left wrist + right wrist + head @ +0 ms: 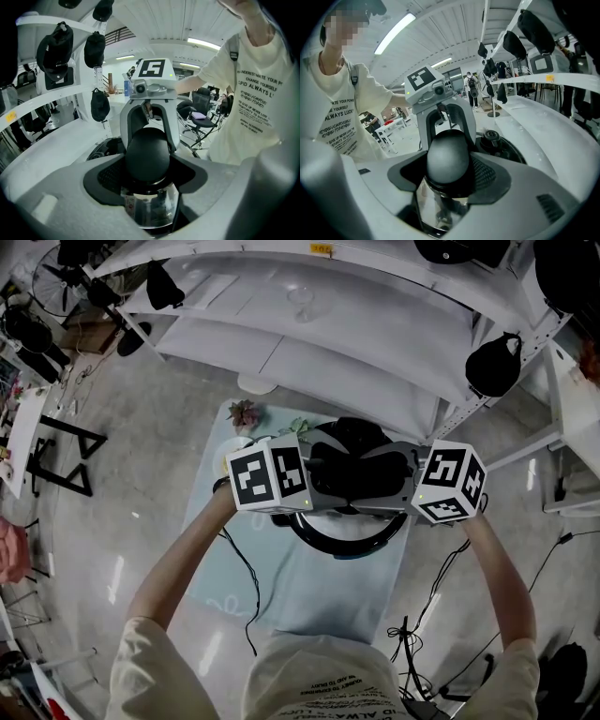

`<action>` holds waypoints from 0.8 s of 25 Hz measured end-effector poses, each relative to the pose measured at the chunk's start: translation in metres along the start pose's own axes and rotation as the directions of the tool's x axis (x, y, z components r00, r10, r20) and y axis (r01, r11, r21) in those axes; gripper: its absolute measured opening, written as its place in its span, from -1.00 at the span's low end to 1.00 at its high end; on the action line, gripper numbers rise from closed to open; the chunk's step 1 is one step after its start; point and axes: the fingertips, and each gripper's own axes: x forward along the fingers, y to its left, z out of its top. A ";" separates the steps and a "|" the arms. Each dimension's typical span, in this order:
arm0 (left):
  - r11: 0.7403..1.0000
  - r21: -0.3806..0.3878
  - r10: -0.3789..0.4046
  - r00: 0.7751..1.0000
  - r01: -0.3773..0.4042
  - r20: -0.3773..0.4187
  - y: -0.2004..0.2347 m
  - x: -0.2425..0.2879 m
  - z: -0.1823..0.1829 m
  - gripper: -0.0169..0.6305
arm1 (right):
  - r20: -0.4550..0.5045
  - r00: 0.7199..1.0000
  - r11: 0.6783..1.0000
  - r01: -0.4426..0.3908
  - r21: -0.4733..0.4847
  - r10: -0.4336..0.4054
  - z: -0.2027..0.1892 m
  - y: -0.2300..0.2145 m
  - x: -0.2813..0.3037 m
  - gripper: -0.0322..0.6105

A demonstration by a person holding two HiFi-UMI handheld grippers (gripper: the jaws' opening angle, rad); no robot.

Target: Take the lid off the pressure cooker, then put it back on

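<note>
Knob (146, 151) — smooth black dome — clamped by left gripper (147, 163) and right gripper (448, 165).

Small table draped in a pale blue cloth (234, 568), standing on a grey concrete floor (141, 427). Directly on the cloth: the pressure cooker (342, 542), seen as a black round rim near the middle; a small pink-flowered plant (246, 413) at the far left corner; a green sprig (298, 425) just beside it along the far edge. Black cables (422, 638) lie on the floor at the table's near right corner.
</note>
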 end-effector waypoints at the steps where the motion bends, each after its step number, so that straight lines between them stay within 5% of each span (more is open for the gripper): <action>1: 1.000 0.001 0.000 1.000 0.000 0.005 0.000 0.000 0.000 -0.09 | 0.001 1.000 1.000 0.000 -0.002 0.000 0.000 0.000 0.000 -0.04; 13: 0.999 0.003 0.052 0.996 -0.052 0.066 0.000 -0.003 0.001 -0.09 | 0.028 0.999 0.999 0.030 -0.019 -0.029 0.001 0.002 -0.001 -0.04; 20: 0.984 -0.055 0.177 0.977 -0.172 0.119 0.002 -0.008 -0.001 -0.09 | 0.072 0.990 0.993 0.122 0.002 -0.122 0.000 -0.004 -0.006 0.00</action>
